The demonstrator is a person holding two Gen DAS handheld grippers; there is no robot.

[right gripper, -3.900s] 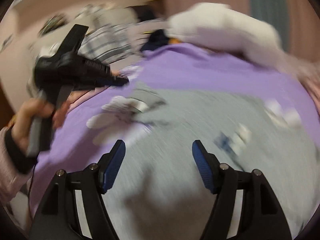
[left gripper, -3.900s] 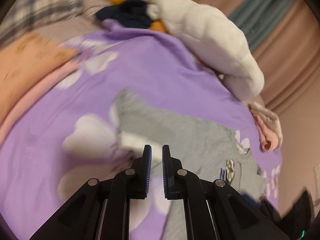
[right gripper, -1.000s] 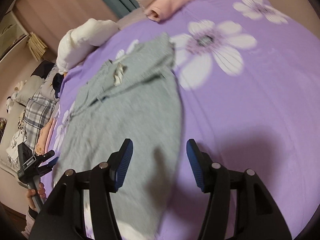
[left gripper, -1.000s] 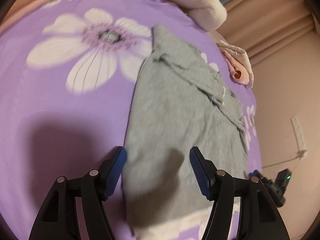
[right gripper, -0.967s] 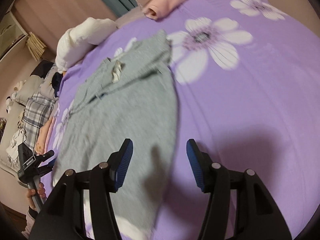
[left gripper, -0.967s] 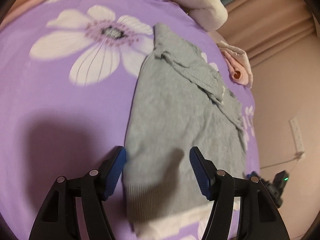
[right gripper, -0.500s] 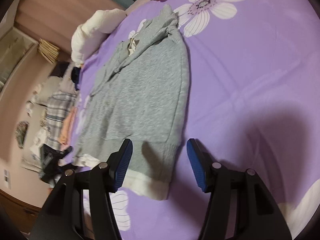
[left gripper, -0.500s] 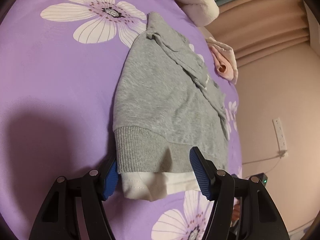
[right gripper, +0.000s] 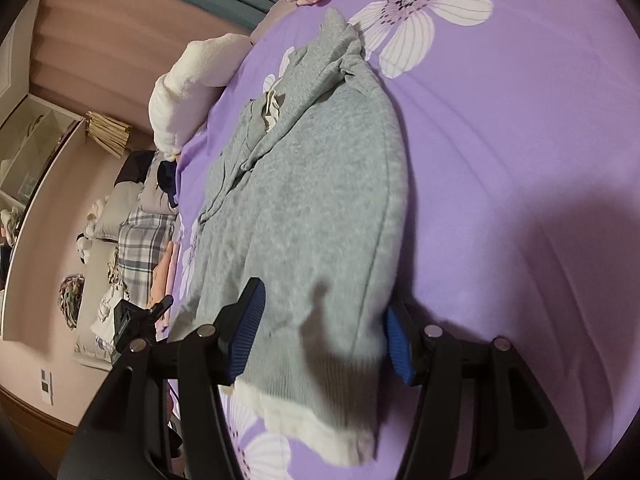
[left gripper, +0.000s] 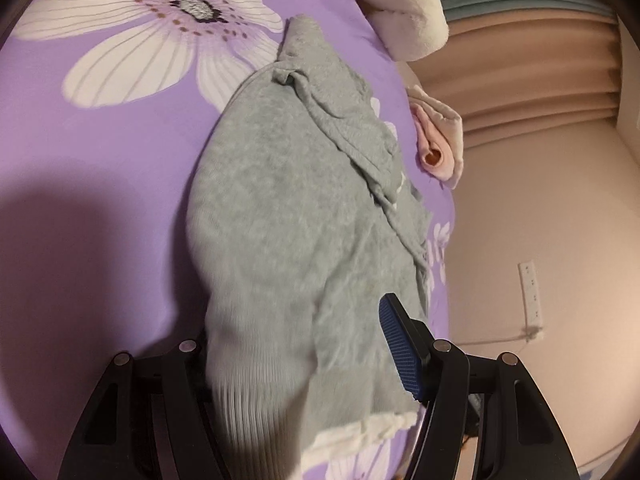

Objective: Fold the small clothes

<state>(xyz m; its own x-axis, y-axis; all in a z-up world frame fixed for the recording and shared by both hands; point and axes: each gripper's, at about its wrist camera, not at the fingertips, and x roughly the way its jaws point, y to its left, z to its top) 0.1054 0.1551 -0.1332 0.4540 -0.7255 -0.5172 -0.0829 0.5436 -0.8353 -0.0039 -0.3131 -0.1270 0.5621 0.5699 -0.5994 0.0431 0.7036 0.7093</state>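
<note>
A small grey hooded sweater [left gripper: 288, 208] with a white under-hem lies flat on the purple flowered bedsheet [left gripper: 100, 152], hood away from me. My left gripper [left gripper: 300, 352] stands open astride one hem corner. Its right blue pad [left gripper: 400, 344] rests above the cloth, while the ribbed hem hides the left finger. In the right wrist view the same sweater [right gripper: 316, 200] reaches between the jaws of my right gripper [right gripper: 320, 340], which is also open. Its left pad [right gripper: 246, 332] lies over the cloth, and the right pad sits at the sweater's side edge. Neither pair of pads presses the cloth.
A white fluffy blanket [left gripper: 404, 8] and a rolled pink garment [left gripper: 436, 148] lie beyond the hood. Plaid bedding and piled clothes [right gripper: 140, 248] line the bed's far side by the wall. The bed's edge and a wall socket [left gripper: 530, 284] are on the right.
Both grippers have sunk and moved in onto the sweater's hem. The hem corners now sit between their jaws, and in the left wrist view the hem covers the left finger.
</note>
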